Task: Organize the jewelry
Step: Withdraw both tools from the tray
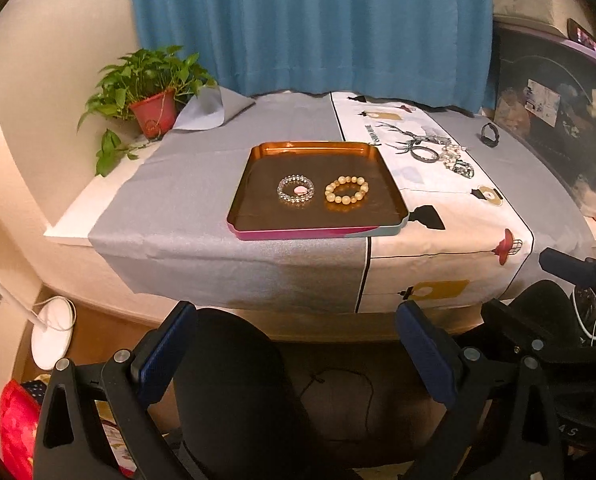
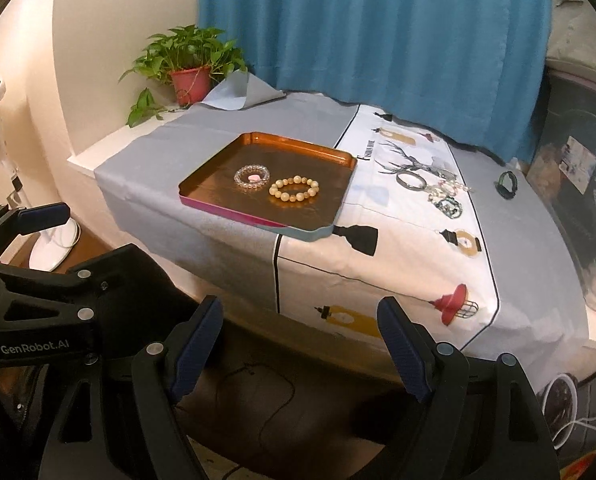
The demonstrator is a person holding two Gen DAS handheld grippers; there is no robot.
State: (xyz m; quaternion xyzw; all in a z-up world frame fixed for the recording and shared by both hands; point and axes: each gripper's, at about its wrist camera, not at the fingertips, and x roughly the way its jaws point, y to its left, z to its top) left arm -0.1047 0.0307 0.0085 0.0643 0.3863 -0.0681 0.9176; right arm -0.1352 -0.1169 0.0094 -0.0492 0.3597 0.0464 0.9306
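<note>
A copper tray [image 1: 258, 196] [image 2: 214, 172] lies on the cloth-covered table. In it lie a clear bead bracelet with a pink charm [image 1: 296, 190] [image 2: 252, 178] and a cream bead bracelet [image 1: 346, 193] [image 2: 294, 193]. To the tray's right a grey bangle [image 1: 425, 153] [image 2: 410, 181] and a heap of other bracelets [image 1: 455, 159] [image 2: 445, 197] lie on the white cloth. A black band [image 1: 489, 135] [image 2: 507, 185] lies farther right. My left gripper [image 1: 296, 320] and right gripper [image 2: 299, 312] are open and empty, held below the table's front edge.
A potted plant [image 1: 150, 96] [image 2: 188, 68] stands at the table's back left. A blue curtain [image 1: 309, 24] hangs behind. A dark cluttered shelf [image 1: 557, 120] stands at the right. A black chair back [image 1: 234, 392] is under my left gripper. A white lamp base [image 1: 54, 336] is on the floor.
</note>
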